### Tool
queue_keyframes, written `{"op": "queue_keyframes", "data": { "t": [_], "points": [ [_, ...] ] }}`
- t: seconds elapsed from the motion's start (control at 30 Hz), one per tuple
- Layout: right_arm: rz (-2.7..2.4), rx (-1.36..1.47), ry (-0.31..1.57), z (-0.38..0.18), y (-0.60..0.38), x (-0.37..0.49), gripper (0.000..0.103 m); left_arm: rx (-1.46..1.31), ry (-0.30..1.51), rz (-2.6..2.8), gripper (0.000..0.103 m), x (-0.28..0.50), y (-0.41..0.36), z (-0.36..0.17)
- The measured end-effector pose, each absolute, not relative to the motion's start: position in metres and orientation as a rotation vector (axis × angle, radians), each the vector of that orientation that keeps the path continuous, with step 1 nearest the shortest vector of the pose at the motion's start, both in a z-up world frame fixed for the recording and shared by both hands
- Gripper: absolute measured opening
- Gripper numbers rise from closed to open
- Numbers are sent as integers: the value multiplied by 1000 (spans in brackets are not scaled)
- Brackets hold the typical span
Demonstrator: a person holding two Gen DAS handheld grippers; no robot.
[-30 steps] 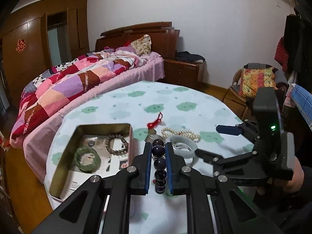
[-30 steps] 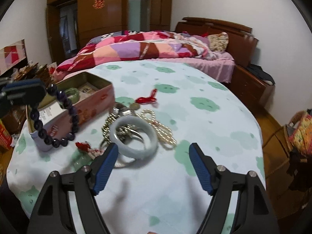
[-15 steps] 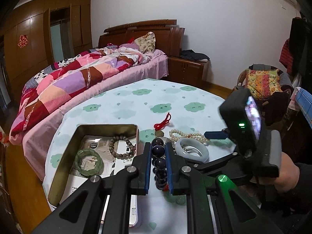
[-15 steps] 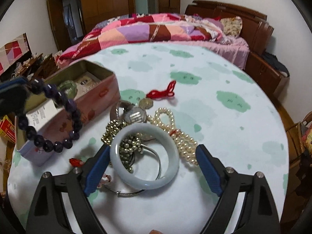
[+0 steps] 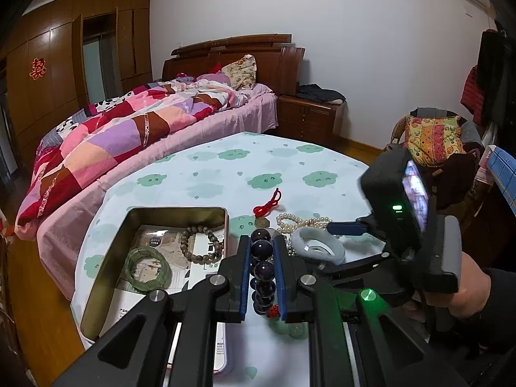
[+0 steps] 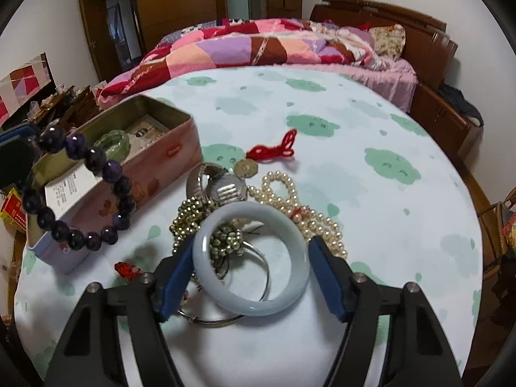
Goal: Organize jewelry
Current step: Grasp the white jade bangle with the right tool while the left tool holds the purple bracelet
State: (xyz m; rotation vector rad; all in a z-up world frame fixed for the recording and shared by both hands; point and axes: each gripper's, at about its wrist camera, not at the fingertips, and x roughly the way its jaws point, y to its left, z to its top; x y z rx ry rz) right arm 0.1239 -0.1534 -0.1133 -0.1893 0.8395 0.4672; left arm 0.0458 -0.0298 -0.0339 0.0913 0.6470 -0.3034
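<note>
My left gripper (image 5: 262, 242) is shut on a dark purple bead bracelet (image 5: 262, 267), held above the table next to the open tin (image 5: 106, 248); the bracelet also hangs in the right wrist view (image 6: 96, 190). The tin holds a green bangle (image 5: 146, 267) and a brown bead bracelet (image 5: 201, 245). My right gripper (image 6: 250, 266) is open, its fingers either side of a pale jade bangle (image 6: 251, 258) lying on the jewelry pile. The pile holds a pearl necklace (image 6: 290, 200), a metal watch (image 6: 219, 187), gold beads (image 6: 190, 219) and a thin silver hoop (image 6: 225, 317).
A red knot with a coin (image 6: 274, 153) lies beyond the pile. A small red charm (image 6: 127, 269) lies by the tin's near corner. The round table (image 6: 371, 161) has a cloud-print cloth. A bed (image 6: 258, 45) stands behind it, a chair with a cushion (image 5: 432, 138) at the right.
My right gripper has moved forward and down until its open fingers flank the jade bangle. My left gripper still holds the purple bracelet, shifted slightly toward the tin.
</note>
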Motion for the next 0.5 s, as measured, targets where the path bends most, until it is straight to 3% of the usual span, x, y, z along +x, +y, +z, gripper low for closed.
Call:
{"op": "queue_keyframes", "data": {
  "t": [0.03,0.23,0.3,0.5],
  "points": [
    [512,-179,828,-109,-152,119,16,91,645,-304,13,46,-29,-33],
    [423,-186,849,-116,-161,126,19,95,648,-310,13,45,-30,-34],
    [423,-178,858,-118,-164,127,13,92,654,-310,13,46,-31,-35],
    [428,-173,846,-115,-167,125,13,92,654,-309,13,47,-31,-35]
  ]
}}
